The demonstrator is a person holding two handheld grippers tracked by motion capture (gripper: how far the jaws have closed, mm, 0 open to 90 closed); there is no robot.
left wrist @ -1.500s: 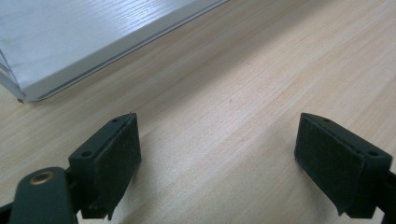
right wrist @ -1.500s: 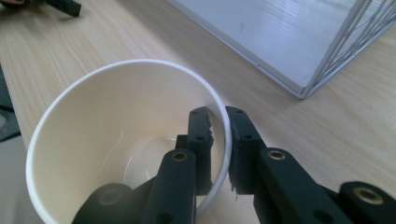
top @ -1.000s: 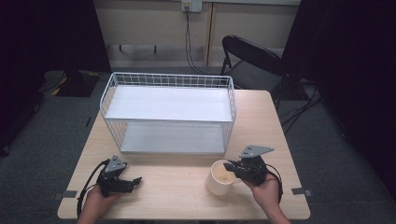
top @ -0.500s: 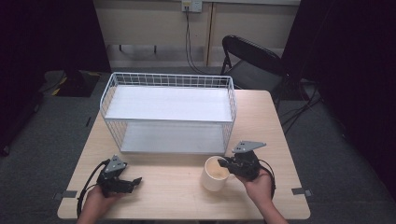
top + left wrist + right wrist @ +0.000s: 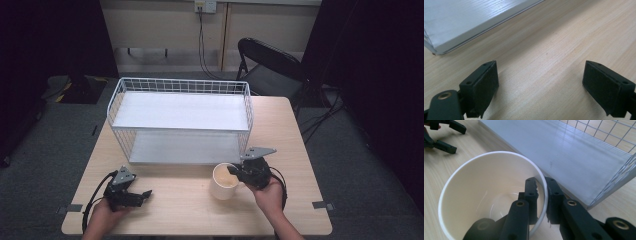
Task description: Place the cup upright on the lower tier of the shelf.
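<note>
**Cup gripped at the rim, just in front of the wire rack**

The white cup is seen upright on the wooden table, right of centre and just near of the wire rack's lower shelf. Its wall is pinched by the right gripper: one jaw is set inside the cup, the other outside, and the jaws are closed tight on the rim on the cup's right side. In the right gripper view the cup is seen to be empty, its pale inside glossy, with the thin wall caught between the two black pads.

The right hand is brought in from the near edge, a cable looped beside it.

Beyond the cup, the white wire rack is stood across the middle of the table, a white board on its upper level and another on its lower one; the lower board's edge lies close to the cup.

Over at the near left, the left gripper is held low over bare wood, well apart from the cup. Its jaws are spread wide, and nothing is held between them.
</note>
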